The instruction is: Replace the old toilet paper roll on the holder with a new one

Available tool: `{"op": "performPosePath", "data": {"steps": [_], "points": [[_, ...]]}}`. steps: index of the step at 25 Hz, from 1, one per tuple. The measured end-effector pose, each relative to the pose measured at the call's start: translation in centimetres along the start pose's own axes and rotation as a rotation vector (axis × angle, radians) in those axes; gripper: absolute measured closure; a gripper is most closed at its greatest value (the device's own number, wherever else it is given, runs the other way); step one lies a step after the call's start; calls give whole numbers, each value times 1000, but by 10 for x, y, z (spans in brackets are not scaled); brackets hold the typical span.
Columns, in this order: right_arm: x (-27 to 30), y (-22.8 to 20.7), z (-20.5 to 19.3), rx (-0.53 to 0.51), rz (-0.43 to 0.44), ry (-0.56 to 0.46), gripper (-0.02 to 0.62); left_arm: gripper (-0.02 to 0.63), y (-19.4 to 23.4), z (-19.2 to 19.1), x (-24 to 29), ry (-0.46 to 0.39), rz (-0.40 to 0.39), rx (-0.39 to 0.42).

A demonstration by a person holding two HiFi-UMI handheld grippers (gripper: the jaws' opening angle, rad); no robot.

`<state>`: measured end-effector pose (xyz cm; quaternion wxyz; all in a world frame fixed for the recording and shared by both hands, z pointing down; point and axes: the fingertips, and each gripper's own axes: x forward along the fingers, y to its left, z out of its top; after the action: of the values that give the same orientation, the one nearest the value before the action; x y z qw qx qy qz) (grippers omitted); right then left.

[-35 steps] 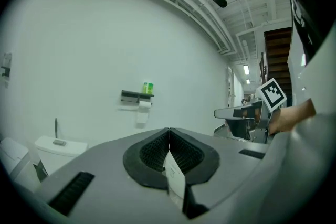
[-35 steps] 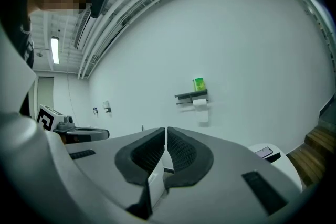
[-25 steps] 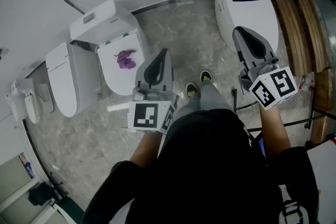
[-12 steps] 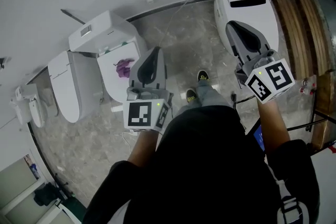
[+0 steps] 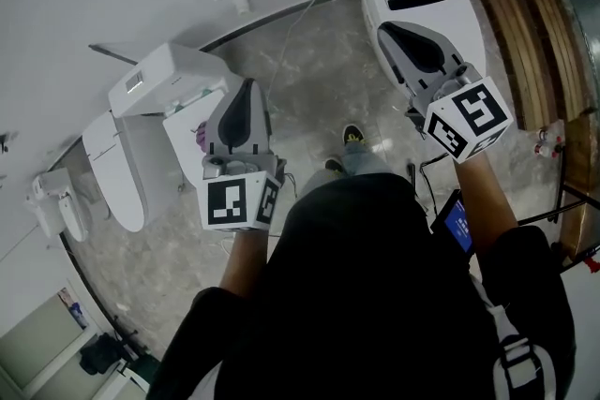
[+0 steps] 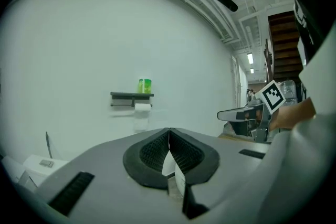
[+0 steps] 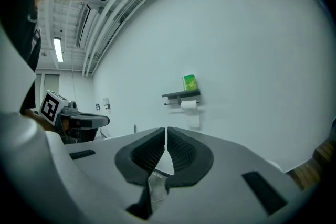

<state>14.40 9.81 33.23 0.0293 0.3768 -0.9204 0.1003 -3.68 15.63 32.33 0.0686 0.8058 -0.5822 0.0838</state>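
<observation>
Where left claw [image 6: 169,134] points, roll [image 6: 142,107] well ahead

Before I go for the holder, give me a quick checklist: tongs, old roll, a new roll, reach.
1. Left tongs shut and empty: ok.
2. Right tongs shut and empty: ok.
3. White toilet paper roll on the dark wall holder: ok, a sheet hangs down.
4. New roll located: cannot tell; only a green packet stands on the holder's shelf.
5. Holder within reach: not ok, it is far off.
</observation>
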Motion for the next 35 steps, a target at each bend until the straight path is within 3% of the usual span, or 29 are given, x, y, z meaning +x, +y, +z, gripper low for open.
{"op": "performPosePath", "data": {"steps": [18,35], "points": [[35,-28,-6,41,11,30,569,583,15,13,48,-3,9,2],[152,-19,21,-25,-1,41,569,583,105,21,106,-29,-47,-51]]}}
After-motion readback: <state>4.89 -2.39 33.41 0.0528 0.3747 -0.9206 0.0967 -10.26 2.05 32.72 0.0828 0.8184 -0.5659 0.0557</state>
